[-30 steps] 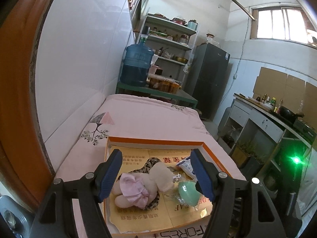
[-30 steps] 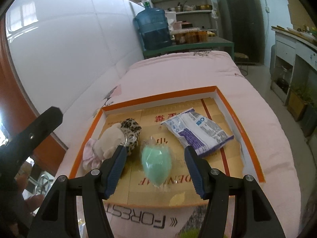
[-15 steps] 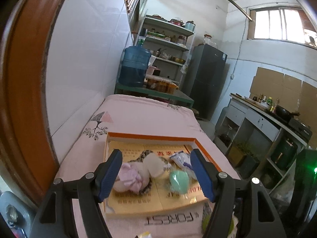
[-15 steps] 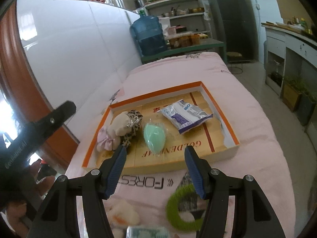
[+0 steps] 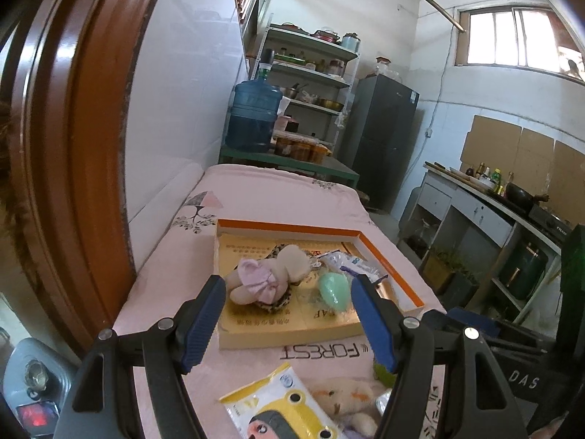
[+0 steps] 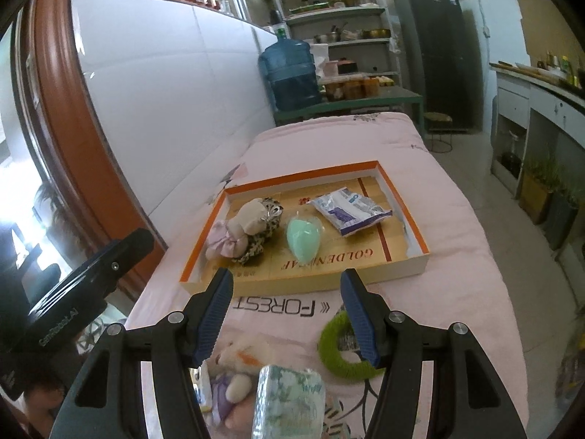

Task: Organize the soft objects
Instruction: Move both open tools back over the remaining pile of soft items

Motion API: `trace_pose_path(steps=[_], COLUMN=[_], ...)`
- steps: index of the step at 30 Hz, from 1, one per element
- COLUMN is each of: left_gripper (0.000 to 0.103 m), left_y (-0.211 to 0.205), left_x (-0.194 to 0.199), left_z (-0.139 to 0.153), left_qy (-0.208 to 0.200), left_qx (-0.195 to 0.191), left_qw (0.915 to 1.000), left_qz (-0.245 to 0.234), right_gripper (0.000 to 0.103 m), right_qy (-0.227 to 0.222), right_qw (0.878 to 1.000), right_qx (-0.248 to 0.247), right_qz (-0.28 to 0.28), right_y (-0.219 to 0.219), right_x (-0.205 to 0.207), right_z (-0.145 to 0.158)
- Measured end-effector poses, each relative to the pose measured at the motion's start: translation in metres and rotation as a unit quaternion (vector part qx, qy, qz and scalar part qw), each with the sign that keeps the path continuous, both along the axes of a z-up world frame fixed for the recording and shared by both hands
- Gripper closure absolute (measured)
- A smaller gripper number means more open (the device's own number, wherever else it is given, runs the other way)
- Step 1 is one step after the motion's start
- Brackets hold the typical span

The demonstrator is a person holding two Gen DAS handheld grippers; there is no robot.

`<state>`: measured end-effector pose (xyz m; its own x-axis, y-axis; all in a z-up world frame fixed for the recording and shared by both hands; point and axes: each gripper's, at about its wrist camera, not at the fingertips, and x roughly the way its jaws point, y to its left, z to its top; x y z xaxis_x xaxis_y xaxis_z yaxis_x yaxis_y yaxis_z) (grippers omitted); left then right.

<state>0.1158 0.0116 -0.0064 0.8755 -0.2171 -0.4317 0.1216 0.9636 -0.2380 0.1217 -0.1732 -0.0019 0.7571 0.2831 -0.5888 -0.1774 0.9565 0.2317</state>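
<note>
An orange-rimmed cardboard tray [image 6: 416, 252] lies on a pink bedspread. It holds a plush doll in a pink skirt [image 6: 234, 236], a mint-green egg-shaped toy [image 6: 302, 236] and a blue-white packet [image 6: 349, 210]. In front of the tray lie a green fuzzy ring [image 6: 338, 356], a cream plush rabbit [image 6: 237, 360], a tissue pack [image 6: 289, 398] and a yellow cartoon packet [image 5: 278, 409]. My right gripper [image 6: 287, 314] is open and empty above these loose items. My left gripper [image 5: 287, 323] is open and empty, short of the tray [image 5: 292, 336].
A white tiled wall and a brown curved frame [image 5: 73, 146] run along the left. A blue water jug [image 6: 290, 73], shelves and a dark fridge [image 6: 435, 55] stand behind the bed. A counter with drawers [image 5: 475, 212] is at the right.
Both grippers have pulled back from the tray. The tray looks smaller and farther, and the loose items in front of it have come into view. Both jaws stayed open.
</note>
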Motion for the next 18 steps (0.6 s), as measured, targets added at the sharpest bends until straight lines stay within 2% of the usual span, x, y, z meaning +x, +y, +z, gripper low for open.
trace_pose_path(steps=[18], left_gripper=[0.032], left_y=[0.009], left_x=[-0.049], left_z=[-0.011], left_qy=[0.005], left_qx=[0.016], left_qw=[0.9998], left_qz=[-0.009], right_gripper=[0.04], right_qy=[0.012], right_qw=[1.0], right_qx=[-0.013], right_qz=[0.004], right_y=[-0.002], right_x=[-0.042], right_z=[0.001])
